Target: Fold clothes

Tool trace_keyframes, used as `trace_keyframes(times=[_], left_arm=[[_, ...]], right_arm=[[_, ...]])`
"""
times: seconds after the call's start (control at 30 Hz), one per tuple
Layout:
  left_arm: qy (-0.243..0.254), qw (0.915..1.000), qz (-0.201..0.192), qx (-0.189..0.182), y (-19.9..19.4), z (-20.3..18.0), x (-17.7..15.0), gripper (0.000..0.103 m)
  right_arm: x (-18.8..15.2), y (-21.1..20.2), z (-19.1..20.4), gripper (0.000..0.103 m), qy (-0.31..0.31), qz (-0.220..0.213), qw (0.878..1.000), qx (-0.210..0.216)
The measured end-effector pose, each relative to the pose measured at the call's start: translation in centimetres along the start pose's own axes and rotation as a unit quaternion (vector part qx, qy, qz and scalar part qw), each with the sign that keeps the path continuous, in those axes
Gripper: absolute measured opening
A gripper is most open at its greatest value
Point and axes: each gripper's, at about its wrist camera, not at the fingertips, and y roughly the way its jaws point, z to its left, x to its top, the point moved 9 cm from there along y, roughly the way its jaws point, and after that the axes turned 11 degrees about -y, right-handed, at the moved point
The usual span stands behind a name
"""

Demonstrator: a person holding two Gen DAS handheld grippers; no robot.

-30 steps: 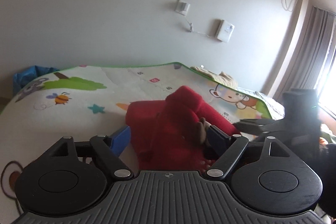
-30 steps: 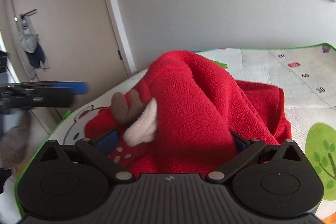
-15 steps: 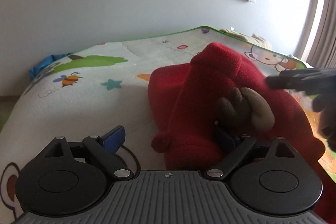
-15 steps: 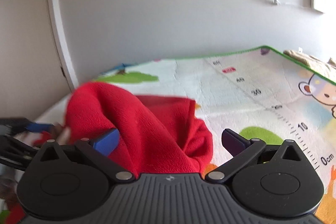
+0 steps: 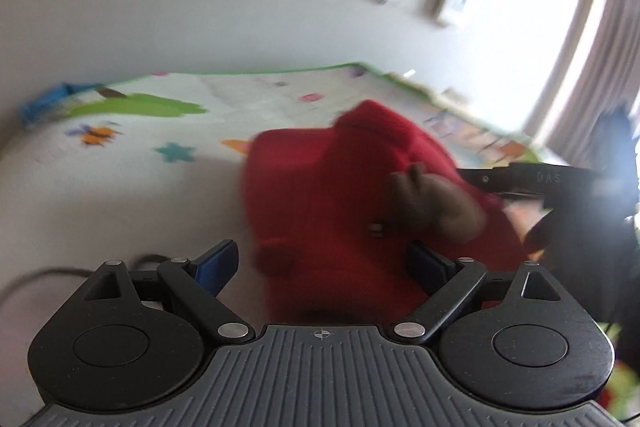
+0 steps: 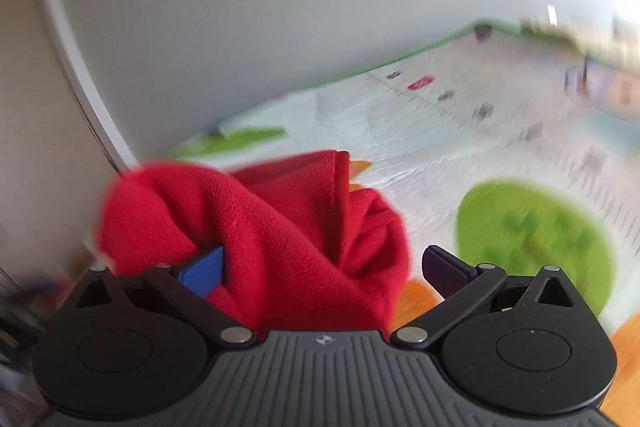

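One red garment [image 5: 320,195] lay on one mat [image 5: 132,155]; both grippers, left [image 5: 320,263] and right [image 6: 324,267], stood wide apart, gripping nothing.

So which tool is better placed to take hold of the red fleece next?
Probably the right tool: the red fleece fills most of its gap. The left tool has fleece near one finger only.

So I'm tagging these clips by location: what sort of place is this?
Probably a home room: a cartoon-printed play mat with a green border, a grey window curtain, and a red fleece garment lying on the mat.
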Motion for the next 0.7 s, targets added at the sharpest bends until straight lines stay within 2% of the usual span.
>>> trace_keyframes(times=[0.07,0.1,0.17,0.23,0.27,0.3,0.37,0.47,0.5,0.63,0.7], left_arm=[[-0.001,0.9998,-0.008,-0.019,-0.3,-0.8,0.1,0.094],[0.001,0.9998,-0.009,-0.019,-0.2,-1.0,0.2,0.089],[0.001,0.9999,-0.005,-0.016,0.2,-1.2,0.2,0.077],[0.0,0.9998,-0.003,-0.021,0.1,-1.5,0.0,0.067],[0.0,0.9996,-0.004,-0.027,-0.2,-1.7,-0.1,0.064],[0.0,0.9992,0.0,-0.041,-0.8,-2.1,-0.4,0.057],[-0.001,0.9974,0.01,-0.072,-2.2,-2.8,-0.9,0.055],[0.01,0.9948,0.017,-0.1,-4.6,-3.8,-2.0,0.056],[0.012,0.9952,0.018,-0.096,-5.1,-3.6,-2.3,0.056],[0.009,0.9997,0.002,-0.02,-5.7,-0.6,-1.9,0.064],[-0.019,0.9996,-0.015,-0.014,-6.2,0.6,-0.4,0.064]], right_arm=[[-0.8,-1.5,-1.4,0.103,0.084,-0.016,0.995,0.049],[-1.4,-1.7,-1.9,0.102,0.109,-0.017,0.992,0.06],[-2.6,-1.9,-2.4,0.092,0.133,-0.012,0.988,0.08],[-3.2,-2.3,-1.9,0.09,0.131,-0.01,0.987,0.094],[-3.2,-2.6,-1.7,0.089,0.124,-0.012,0.988,0.095],[-3.0,-2.8,-1.3,0.089,0.115,-0.014,0.989,0.097],[-2.4,-3.1,-0.6,0.089,0.092,-0.013,0.991,0.098],[-1.7,-2.9,0.7,0.089,0.042,-0.006,0.995,0.093],[-1.6,-2.3,1.4,0.089,0.02,-0.002,0.996,0.088],[-1.6,-0.9,4.2,0.09,-0.079,0.013,0.995,0.051],[-1.5,-0.8,5.1,0.091,-0.115,0.016,0.993,0.036]])
